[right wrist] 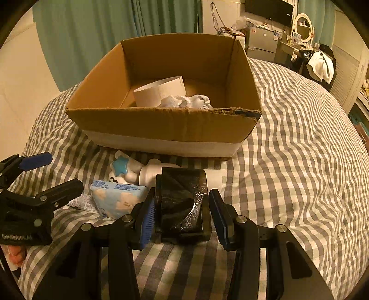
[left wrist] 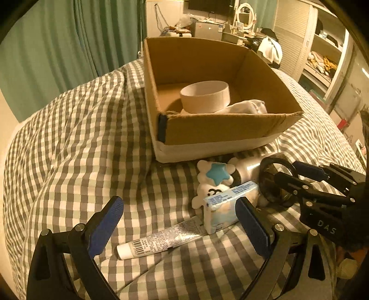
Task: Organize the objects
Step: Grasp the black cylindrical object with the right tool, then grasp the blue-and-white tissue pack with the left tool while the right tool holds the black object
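Note:
My right gripper (right wrist: 181, 203) is shut on a black tape roll (right wrist: 182, 184), just above the checked bed cover (right wrist: 288, 161). In the left wrist view that roll (left wrist: 269, 187) sits in the right gripper (left wrist: 290, 173) at the right. My left gripper (left wrist: 180, 223) stands wide open over a white tube (left wrist: 161, 240) lying on the cover, touching nothing. A blue tissue pack (left wrist: 226, 207) leans by its right finger. Behind lie a white plush with a blue star (left wrist: 214, 177) and a white bottle (left wrist: 249, 169). The cardboard box (left wrist: 230, 129) holds a white tape roll (left wrist: 205, 99) and white socks (left wrist: 246, 107).
The box (right wrist: 161, 124) stands open-topped on the bed just beyond the pile of objects. Green curtains (left wrist: 69, 46) hang behind it. Shelves (left wrist: 322, 62) and a dressing table with a mirror (left wrist: 245, 13) stand far off at the right. The bed cover is rumpled at the left.

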`<action>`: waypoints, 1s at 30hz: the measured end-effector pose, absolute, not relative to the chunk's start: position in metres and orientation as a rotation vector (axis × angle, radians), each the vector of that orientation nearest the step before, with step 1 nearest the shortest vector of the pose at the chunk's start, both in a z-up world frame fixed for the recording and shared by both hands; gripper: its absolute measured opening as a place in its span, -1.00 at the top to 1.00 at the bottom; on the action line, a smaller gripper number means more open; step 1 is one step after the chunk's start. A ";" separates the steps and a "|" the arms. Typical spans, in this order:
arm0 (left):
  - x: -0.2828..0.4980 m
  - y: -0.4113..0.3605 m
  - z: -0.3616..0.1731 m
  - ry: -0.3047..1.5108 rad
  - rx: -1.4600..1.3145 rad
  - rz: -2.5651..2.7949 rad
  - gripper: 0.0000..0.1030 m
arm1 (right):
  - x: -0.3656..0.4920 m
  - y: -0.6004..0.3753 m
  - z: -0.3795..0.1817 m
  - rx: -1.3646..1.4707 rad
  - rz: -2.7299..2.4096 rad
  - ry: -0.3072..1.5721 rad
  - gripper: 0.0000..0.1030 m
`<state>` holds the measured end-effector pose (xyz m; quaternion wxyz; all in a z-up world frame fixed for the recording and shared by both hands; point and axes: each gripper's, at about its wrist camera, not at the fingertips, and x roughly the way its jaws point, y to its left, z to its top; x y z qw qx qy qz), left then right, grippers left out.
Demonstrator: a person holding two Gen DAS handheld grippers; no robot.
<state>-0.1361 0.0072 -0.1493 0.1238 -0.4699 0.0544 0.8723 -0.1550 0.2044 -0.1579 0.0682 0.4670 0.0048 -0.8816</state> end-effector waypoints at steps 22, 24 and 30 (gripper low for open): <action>-0.141 0.061 -0.182 0.329 -1.383 2.261 0.08 | -0.158 0.206 -0.161 1.437 -2.658 0.007 0.16; -0.134 0.062 -0.177 0.361 -1.360 2.286 0.09 | -0.158 0.207 -0.161 1.433 -2.660 0.005 0.16; -0.118 0.051 -0.156 0.381 -1.301 2.385 0.12 | -0.155 0.206 -0.159 1.429 -2.669 0.030 0.17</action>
